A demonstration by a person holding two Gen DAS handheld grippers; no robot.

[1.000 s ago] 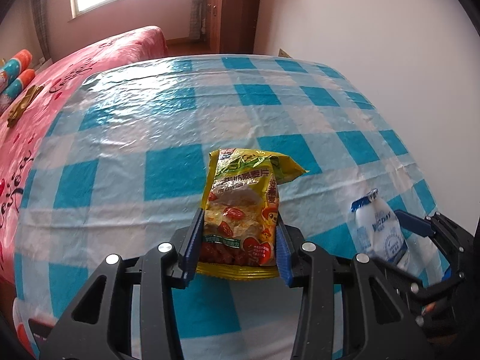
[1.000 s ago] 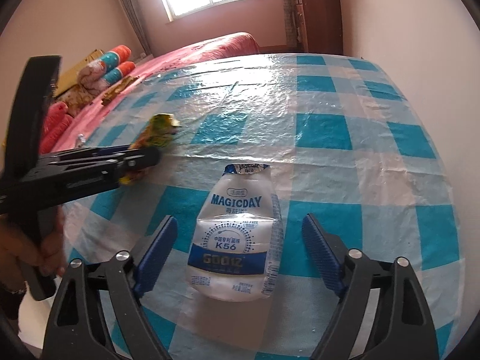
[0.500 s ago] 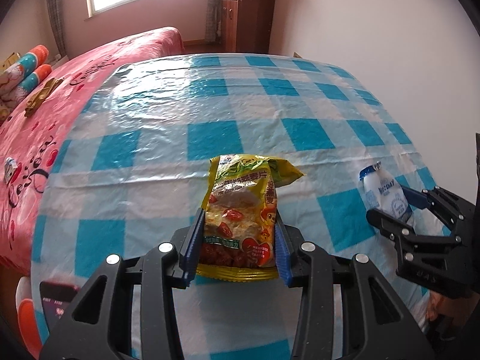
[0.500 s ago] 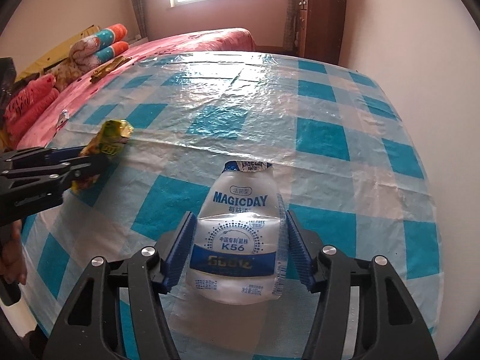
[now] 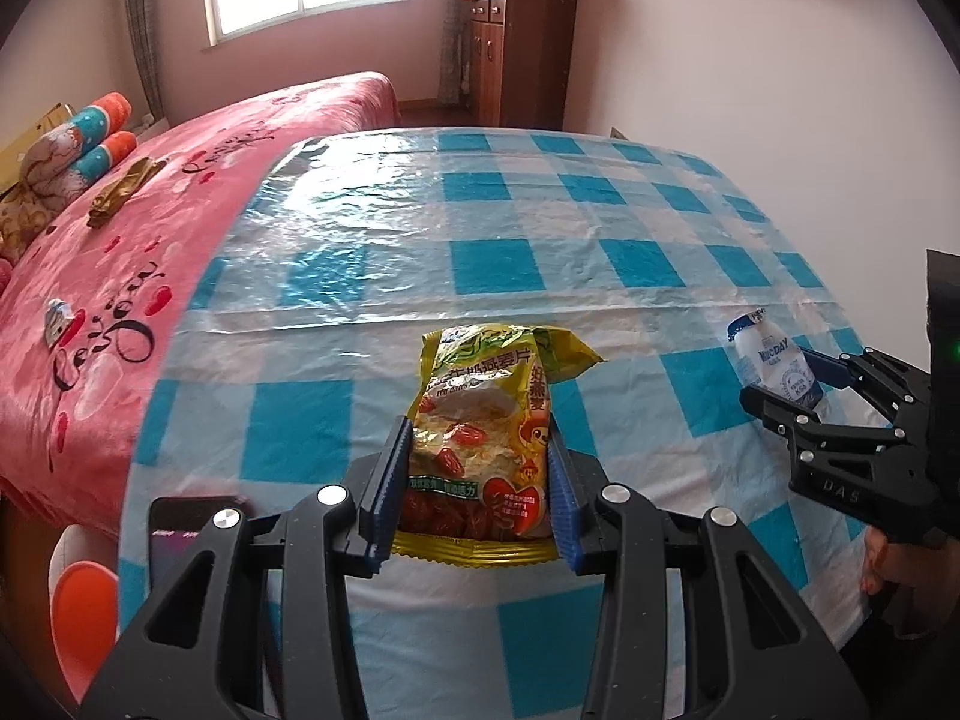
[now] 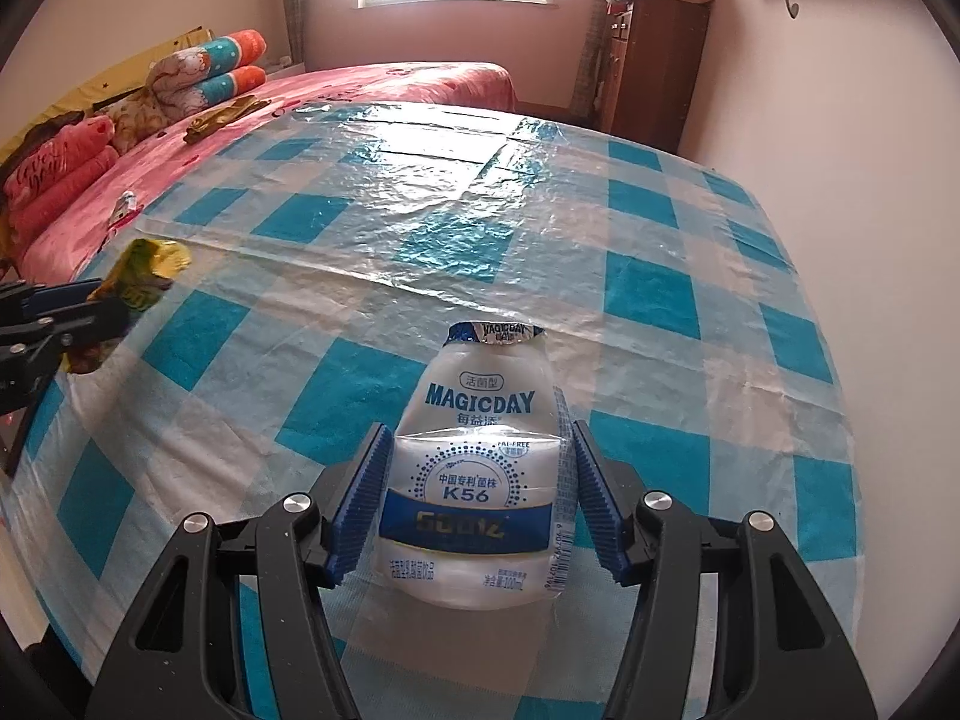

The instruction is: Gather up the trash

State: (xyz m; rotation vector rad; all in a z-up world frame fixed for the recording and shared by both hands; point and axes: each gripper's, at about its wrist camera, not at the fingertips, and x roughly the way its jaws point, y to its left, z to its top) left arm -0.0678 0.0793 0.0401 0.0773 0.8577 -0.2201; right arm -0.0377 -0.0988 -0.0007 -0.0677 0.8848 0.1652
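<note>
My left gripper [image 5: 474, 495] is shut on a yellow snack bag [image 5: 480, 420] and holds it above the blue-and-white checked table [image 5: 540, 252]. My right gripper [image 6: 474, 507] is shut on a crushed white MAGICDAY drink bottle [image 6: 480, 462] and holds it above the same table [image 6: 660, 240]. In the left wrist view the right gripper [image 5: 798, 384] with the bottle [image 5: 774, 363] shows at the right. In the right wrist view the left gripper [image 6: 90, 306] with the snack bag [image 6: 138, 276] shows at the left edge.
A pink bed [image 5: 120, 276] lies left of the table with rolled blankets [image 6: 204, 72] and small items on it. A wooden cabinet [image 5: 516, 54] stands at the back by the wall. A phone [image 5: 186, 534] and an orange-white object [image 5: 78, 600] sit at the lower left.
My right gripper closed on the bottle and lifted it. Both grippers rose and pulled back from the table with their items; the left stayed shut on the snack bag.
</note>
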